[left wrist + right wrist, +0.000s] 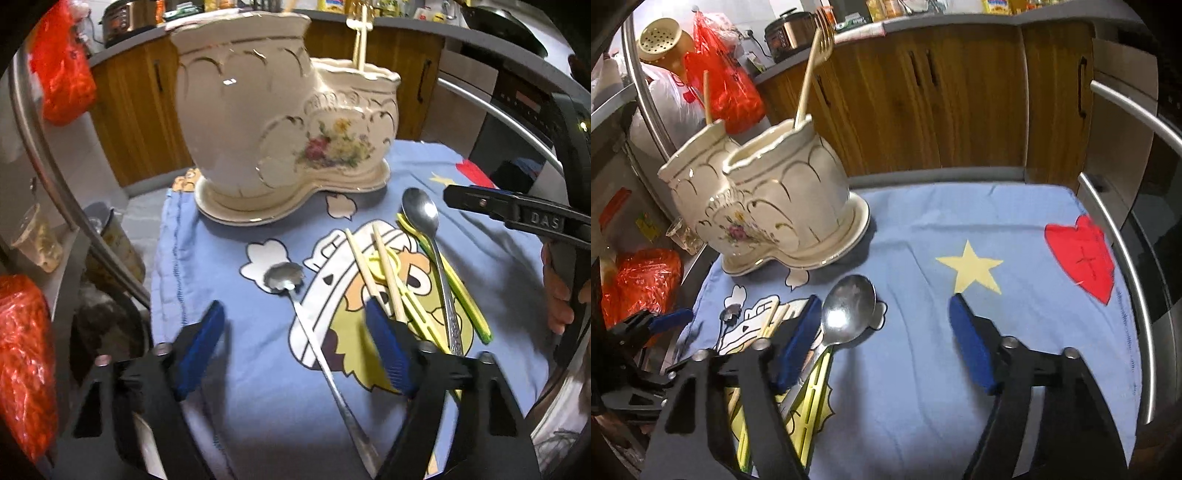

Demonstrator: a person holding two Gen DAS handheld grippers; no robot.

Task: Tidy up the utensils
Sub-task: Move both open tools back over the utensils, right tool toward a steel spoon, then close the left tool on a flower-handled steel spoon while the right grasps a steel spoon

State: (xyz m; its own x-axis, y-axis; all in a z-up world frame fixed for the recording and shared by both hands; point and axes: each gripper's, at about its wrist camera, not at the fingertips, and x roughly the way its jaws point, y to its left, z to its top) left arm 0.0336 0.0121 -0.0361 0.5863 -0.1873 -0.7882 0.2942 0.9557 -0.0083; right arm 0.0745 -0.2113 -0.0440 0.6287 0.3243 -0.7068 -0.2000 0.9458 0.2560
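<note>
The landmark is the cream ceramic utensil holder (280, 122), a two-compartment piece with gilt scallops and a floral decal, standing upright on a blue cartoon-print cloth (229, 387) that covers the table.

In the holder: a pale fork (812, 70) stands tines-up in one compartment, and a single pale stick (706, 98) rises from the other.

In front of the holder, loose on the cloth:
- A large metal spoon (847, 310) lies bowl toward the holder, its handle running away from it.
- A small metal spoon (291, 291) with a scalloped bowl lies to one side of the large spoon, also in front of the holder.
- A pair of wooden chopsticks (373, 266) lies between the two spoons, crossing yellow-green plastic utensils (465, 295) that sit under and beside the large spoon's handle.

Left claw (295, 354): jaws apart, blue pads astride the small spoon's handle without pressing on it. Nothing is gripped.

Right claw (886, 343): jaws apart, hovering in front of the holder; one pad sits just beside the large spoon's bowl, the other over bare cloth. Nothing is gripped. A person's fingers (557, 299) show on its handle.
</note>
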